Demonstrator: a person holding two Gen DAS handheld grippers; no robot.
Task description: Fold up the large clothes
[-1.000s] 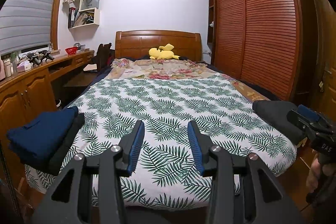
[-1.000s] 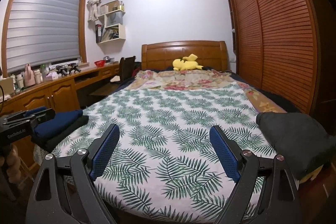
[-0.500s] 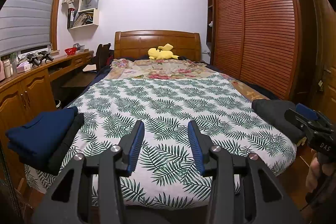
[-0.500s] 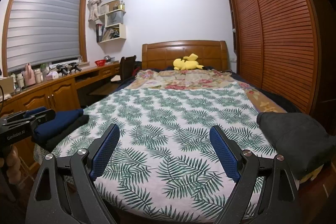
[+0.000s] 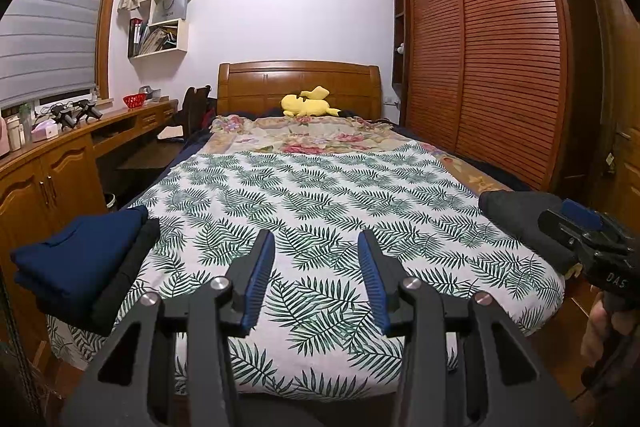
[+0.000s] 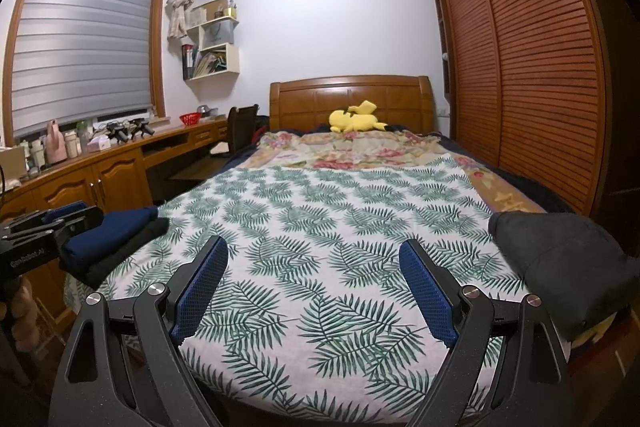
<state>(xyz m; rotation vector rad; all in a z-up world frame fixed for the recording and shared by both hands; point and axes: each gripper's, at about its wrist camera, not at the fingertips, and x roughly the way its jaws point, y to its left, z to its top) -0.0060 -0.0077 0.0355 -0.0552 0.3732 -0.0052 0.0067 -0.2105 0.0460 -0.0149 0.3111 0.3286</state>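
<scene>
while both tongs hover over bed (image 5: pixel 320 195), left tongs (image 5: pixel 316 247) half-open, right tongs (image 6: pixel 314 259) wide, both empty.

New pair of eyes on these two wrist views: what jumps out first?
The fern-print bedspread fills the middle of both views, with a yellow plush toy at the headboard. Folded navy clothes sit on a black garment at the bed's near left corner, and a dark grey bundle on the near right. Both the left gripper and right gripper are open over the foot of the bed.
</scene>
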